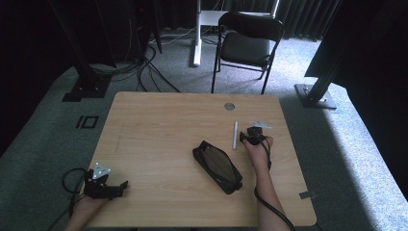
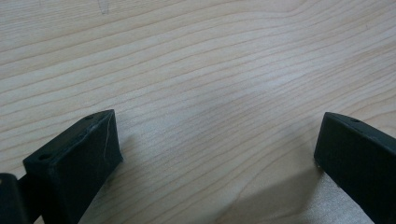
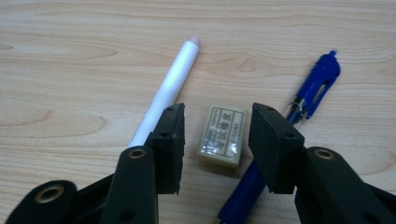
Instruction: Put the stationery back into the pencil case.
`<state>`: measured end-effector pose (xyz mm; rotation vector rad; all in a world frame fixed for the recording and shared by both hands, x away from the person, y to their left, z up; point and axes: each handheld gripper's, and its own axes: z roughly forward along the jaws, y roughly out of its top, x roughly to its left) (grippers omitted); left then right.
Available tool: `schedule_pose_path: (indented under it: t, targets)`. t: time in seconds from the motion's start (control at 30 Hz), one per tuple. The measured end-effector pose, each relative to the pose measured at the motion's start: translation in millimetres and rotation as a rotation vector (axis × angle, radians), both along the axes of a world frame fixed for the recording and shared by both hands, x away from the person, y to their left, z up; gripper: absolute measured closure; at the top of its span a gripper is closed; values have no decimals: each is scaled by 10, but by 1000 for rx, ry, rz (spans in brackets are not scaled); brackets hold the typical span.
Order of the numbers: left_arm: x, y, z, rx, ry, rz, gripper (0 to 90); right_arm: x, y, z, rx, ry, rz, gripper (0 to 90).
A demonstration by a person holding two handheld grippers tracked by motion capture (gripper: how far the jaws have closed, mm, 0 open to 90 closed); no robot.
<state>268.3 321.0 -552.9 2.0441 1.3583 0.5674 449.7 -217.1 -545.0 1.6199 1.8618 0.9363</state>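
A small cream eraser (image 3: 223,135) with printed characters lies flat on the wooden table (image 3: 70,56), between the two jaws of my right gripper (image 3: 219,116). The jaws stand a little apart from its sides, so the gripper is open. A white pen (image 3: 168,93) lies just left of the left jaw, and a blue pen (image 3: 313,88) runs partly under the right jaw. From above, the right gripper (image 1: 246,138) sits beside the white pen (image 1: 235,134). My left gripper (image 2: 219,135) is wide open over bare wood, near the front left corner (image 1: 118,188).
A black pencil case (image 1: 217,167) lies slantwise at mid-table, just left of the person's right forearm (image 1: 263,183). A round grommet (image 1: 229,106) sits near the far edge. A black folding chair (image 1: 245,45) stands beyond the table.
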Motion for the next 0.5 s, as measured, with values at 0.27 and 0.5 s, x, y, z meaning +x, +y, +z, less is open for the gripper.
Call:
schedule_pose_path:
  t: [0.27, 0.5]
  targets:
    - [0, 0, 0, 0, 0, 0, 6, 27, 29, -22, -13, 15, -10, 630]
    - [0, 0, 0, 0, 0, 0, 6, 29, 46, -42, -13, 16, -25, 676]
